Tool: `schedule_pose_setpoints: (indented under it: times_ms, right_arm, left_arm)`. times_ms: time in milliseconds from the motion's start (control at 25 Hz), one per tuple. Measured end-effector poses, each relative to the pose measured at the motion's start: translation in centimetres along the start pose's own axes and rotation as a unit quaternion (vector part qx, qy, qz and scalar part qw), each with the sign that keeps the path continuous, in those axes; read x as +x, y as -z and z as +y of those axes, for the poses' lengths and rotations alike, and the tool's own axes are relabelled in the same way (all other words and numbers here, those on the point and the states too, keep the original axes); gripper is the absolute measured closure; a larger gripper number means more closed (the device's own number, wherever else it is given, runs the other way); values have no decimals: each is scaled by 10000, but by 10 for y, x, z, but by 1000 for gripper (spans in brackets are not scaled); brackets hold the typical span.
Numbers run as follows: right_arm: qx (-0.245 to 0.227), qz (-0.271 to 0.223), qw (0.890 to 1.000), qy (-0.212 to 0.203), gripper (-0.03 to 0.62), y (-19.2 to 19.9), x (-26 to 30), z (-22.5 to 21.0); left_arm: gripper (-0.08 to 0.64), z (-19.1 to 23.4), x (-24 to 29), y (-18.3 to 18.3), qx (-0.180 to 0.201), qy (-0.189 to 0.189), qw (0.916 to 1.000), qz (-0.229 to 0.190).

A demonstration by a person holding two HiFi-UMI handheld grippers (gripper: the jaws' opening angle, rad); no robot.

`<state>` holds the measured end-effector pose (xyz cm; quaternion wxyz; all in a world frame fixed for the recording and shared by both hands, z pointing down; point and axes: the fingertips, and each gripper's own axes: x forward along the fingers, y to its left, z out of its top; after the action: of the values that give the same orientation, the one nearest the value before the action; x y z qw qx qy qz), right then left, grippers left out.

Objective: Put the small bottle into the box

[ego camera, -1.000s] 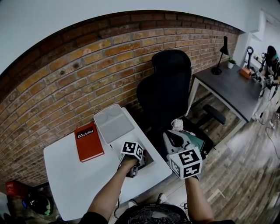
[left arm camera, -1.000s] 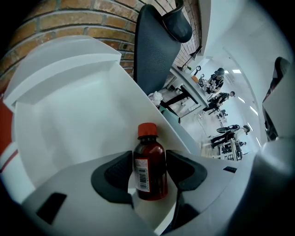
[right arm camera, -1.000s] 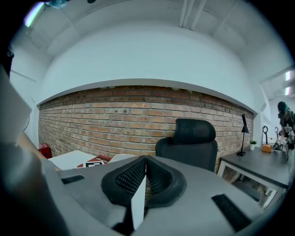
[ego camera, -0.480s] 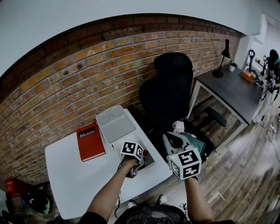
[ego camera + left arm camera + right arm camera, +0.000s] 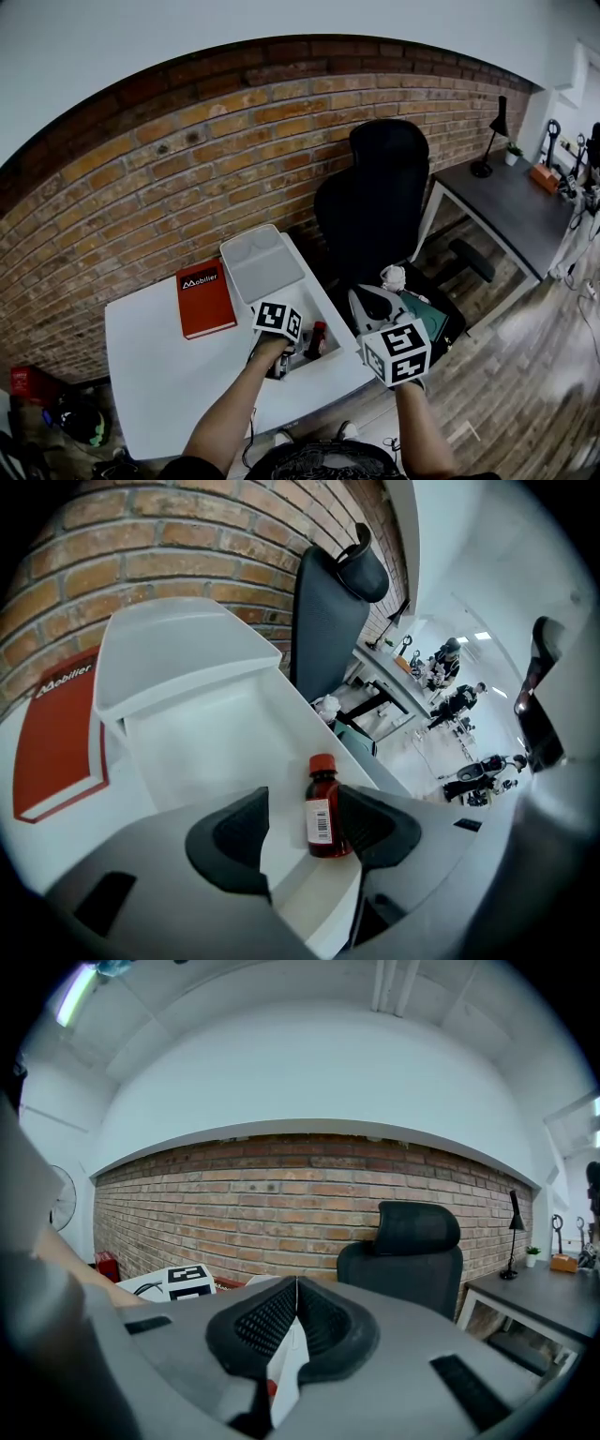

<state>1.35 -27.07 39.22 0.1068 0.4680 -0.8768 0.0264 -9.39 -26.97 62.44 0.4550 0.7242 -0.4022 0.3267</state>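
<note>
The small brown bottle with a red cap stands upright on the floor of the open white box, close to its right wall. My left gripper is open, and the bottle sits just inside its right jaw with a wide gap to the left jaw. In the head view the bottle stands in the box, just right of the left gripper. The right gripper hovers off the table's right edge. It is shut with nothing between its jaws.
The box's lid lies open toward the brick wall. A red book lies on the white table, left of the box. A black office chair stands to the right, with a teal thing on its seat. A dark desk is farther right.
The bottle, held close at the left gripper before, now stands free in the box with the jaws spread. The head view has shifted slightly; the right gripper stays put.
</note>
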Motion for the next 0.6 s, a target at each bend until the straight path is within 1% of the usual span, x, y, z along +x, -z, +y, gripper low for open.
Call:
schedule_pose_setpoints:
  times_ms: [200, 360, 480, 600]
  right_arm:
    - [-14, -18, 9999, -143, 571, -3, 6, 10]
    - [8, -12, 9997, -230, 571, -2, 11, 16]
    - [27, -30, 9996, -284, 571, -4, 15, 19]
    - [38, -72, 9994, -322, 571, -6, 18, 21]
  left_arm:
    - [316, 8, -23, -7, -34, -57, 9995, -311]
    - [318, 8, -49, -21, 69, -93, 9971, -751]
    - [324, 4, -74, -34, 261, -136, 9930, -1146]
    - [339, 4, -99, -47, 488, -342, 9859, -1567]
